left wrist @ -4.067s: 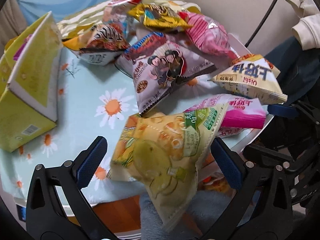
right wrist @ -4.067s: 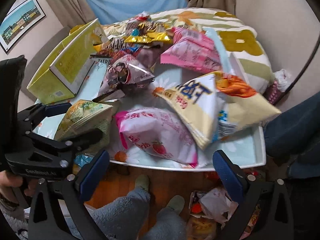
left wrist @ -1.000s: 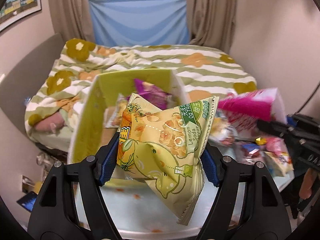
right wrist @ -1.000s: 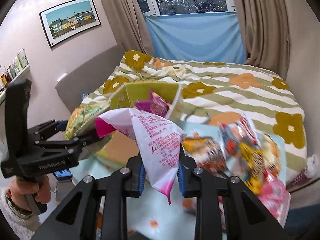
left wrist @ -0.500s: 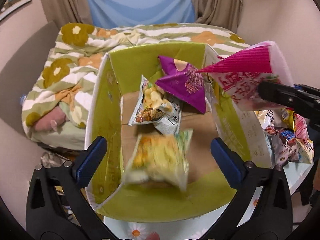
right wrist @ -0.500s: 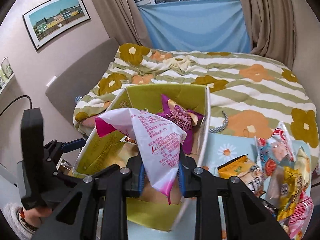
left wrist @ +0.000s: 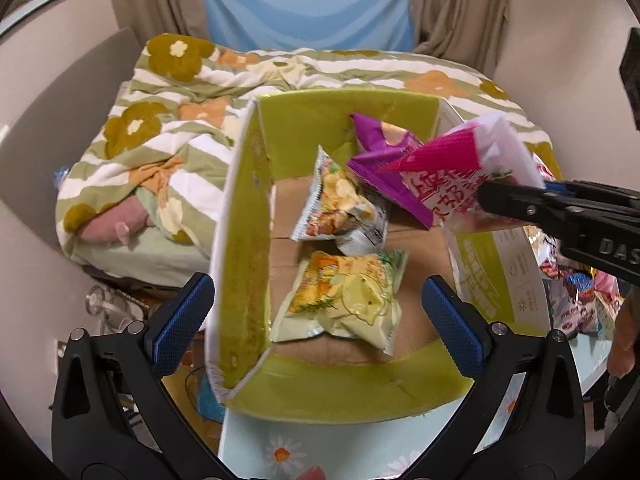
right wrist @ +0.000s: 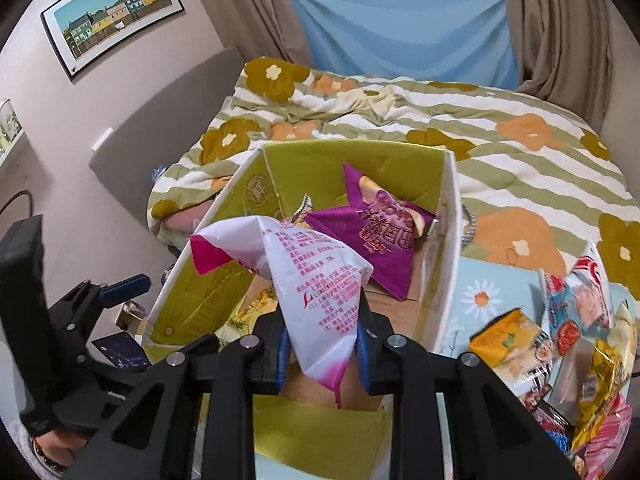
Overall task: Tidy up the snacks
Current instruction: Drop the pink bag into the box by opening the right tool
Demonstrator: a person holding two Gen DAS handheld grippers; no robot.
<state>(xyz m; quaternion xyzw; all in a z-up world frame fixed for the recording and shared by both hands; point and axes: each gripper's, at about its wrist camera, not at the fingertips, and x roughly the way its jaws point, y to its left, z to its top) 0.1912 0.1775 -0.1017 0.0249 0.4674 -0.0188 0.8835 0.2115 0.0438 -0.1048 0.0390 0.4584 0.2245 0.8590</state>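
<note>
The left gripper (left wrist: 318,310) hangs over the near end of the green cardboard box (left wrist: 340,394), its jaws spread wide and gripping nothing; the blue pads (left wrist: 182,322) stand well apart on either side of the lemon-yellow snack bag (left wrist: 346,300), which lies flat on the brown box floor below them. The right gripper (right wrist: 322,346) has its jaws drawn in narrow and clamped on the lower end of a pink-and-white snack bag (right wrist: 310,276), held above the box's near-right part.

The left wrist view looks straight down into the box and shows what lies in it: the lemon-yellow bag nearest, a chip bag with a silver back (left wrist: 340,204) behind it, and a purple bag (left wrist: 380,160) leaning toward the far right corner. It also shows the right gripper from the side, reaching in over the right wall with the pink-and-white bag sticking up from its tips, its crimped pink top just in front of the purple bag.

The right wrist view shows the clamp on the pink-and-white bag head-on, its printed white back facing the camera, hiding most of the box floor; only the purple bag (right wrist: 374,236) is plain there. This view alone shows the left gripper's body at the left, outside the box wall, and the heap of loose snack bags (right wrist: 576,344) on the daisy-print counter (right wrist: 486,292) right of the box. Beyond the box lies a bed with a striped, flowered quilt (right wrist: 500,120), and a framed picture (right wrist: 112,10) hangs on the wall.
</note>
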